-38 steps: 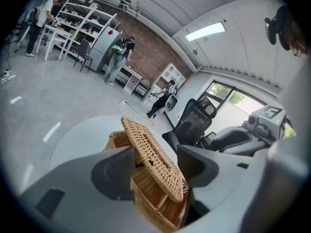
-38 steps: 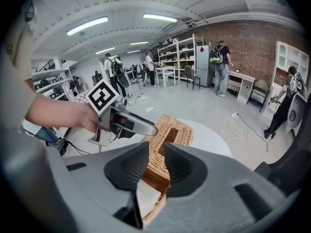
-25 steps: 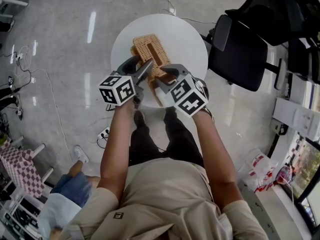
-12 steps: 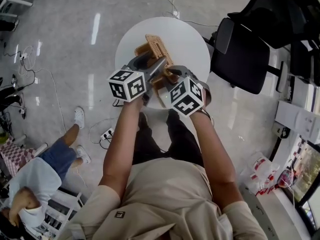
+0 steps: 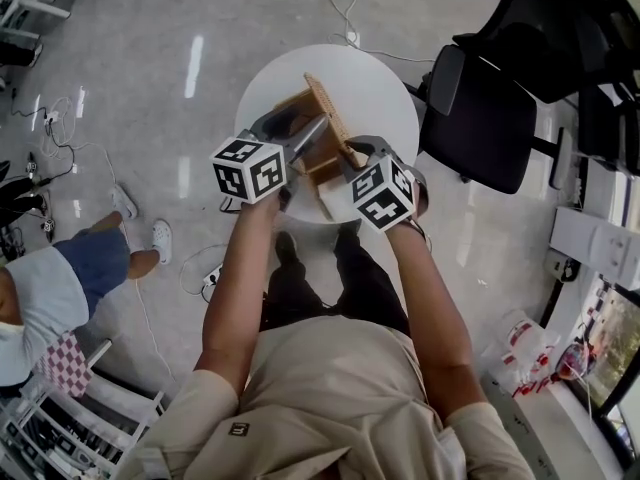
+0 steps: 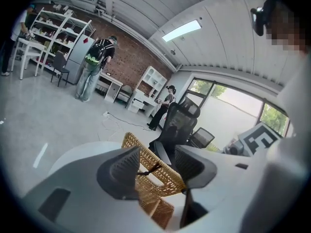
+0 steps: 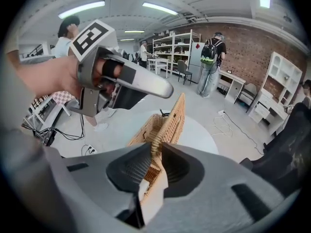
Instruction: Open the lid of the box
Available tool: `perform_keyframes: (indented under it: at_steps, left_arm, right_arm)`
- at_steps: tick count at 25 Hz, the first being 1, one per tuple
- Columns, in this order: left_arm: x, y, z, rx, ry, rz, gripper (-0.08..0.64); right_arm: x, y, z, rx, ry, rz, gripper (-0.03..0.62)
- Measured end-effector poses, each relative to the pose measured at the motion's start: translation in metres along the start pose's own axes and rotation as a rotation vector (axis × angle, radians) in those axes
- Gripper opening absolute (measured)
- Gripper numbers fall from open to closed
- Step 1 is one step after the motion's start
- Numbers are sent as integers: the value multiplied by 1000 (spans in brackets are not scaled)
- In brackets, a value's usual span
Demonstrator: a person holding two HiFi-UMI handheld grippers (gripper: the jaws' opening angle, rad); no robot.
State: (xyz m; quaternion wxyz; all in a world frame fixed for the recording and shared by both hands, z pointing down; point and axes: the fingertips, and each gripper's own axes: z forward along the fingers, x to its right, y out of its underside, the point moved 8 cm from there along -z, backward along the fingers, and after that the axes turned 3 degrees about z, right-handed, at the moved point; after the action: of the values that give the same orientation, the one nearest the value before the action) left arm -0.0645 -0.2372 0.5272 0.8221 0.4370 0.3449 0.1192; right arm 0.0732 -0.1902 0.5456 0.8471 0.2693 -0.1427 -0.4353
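Finds the lid [image 7: 177, 113] already lifted clear of the box [image 7: 146, 125], standing close to upright on its far edge, with the hollow of the box open to view beneath it. Puts the box on the near half of the round table [image 5: 380, 78], straight ahead of the person and between the 2 tools. Has the right gripper [image 7: 153, 165] at the lid's near braided rim: jaws just closing, now roughly half shut, with both pads looking pressed against the rim, so reads as a firm hold on the lid. Has the left gripper [image 6: 158, 166] reaching in from the other side, jaws just eased in a little yet wide apart, with the woven face of the lid showing between and beyond them. Shows no pad pressing there, so nothing held on that side; cannot tell whether a fingertip brushes the weave. Looks, as a judgement, well past halfway: seal broken, lid swung up, inside exposed. Leaves, most likely, only the last stretch, namely tipping the lid past upright or resting it back so that it stays open unaided, then letting go. Depends for now on the right grip alone to hold the lid up, so risks a drop back onto the box if that hold slips.
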Motion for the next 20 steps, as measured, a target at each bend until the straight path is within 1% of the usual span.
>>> perform_keyframes:
  at_steps: [5, 14, 20]
  left_arm:
    - [-4, -10, -8, 11, -15, 25, 194]
    - [-5, -25, -21, 20, -27, 74, 137]
    - [-3, -38, -36, 31, -34, 102, 123]
  right_arm:
    - [14, 4, -5, -12, 32, 35, 51]
    - [35, 15, -7, -8, 60, 116, 57]
    - [48, 20, -9, -20, 77, 165, 66]
